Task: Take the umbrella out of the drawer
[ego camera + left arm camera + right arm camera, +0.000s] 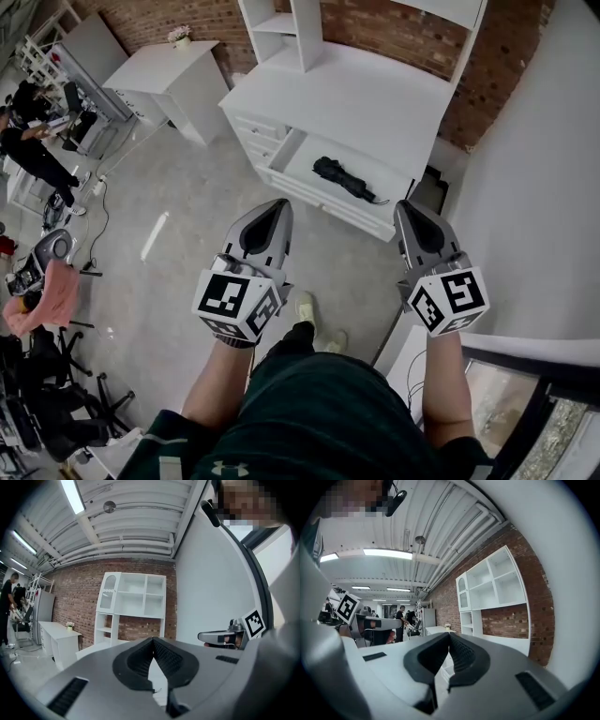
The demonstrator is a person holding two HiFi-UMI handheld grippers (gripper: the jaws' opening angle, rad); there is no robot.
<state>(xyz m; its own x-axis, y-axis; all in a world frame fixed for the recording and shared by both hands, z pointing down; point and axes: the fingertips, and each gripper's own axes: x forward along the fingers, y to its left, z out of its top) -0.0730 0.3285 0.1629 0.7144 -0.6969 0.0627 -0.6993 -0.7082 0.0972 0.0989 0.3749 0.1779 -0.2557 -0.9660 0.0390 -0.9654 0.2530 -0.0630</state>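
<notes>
A black folded umbrella (343, 179) lies in the open white drawer (302, 147) of the white desk (356, 94), seen only in the head view. My left gripper (279, 203) hovers in front of the drawer, short of its near edge, shut with nothing in it. My right gripper (404, 205) is level with the drawer's right end, also shut and empty. In the left gripper view the left gripper's tips (153, 640) meet, and the right gripper (224, 636) shows off to the side. In the right gripper view the right gripper's tips (449, 635) are together too.
A white shelf unit (132, 603) stands on the desk against a brick wall (403, 33). A second white desk (169, 75) sits at the back left. A grey wall (553, 169) runs close on the right. People and chairs (37, 141) are at the far left.
</notes>
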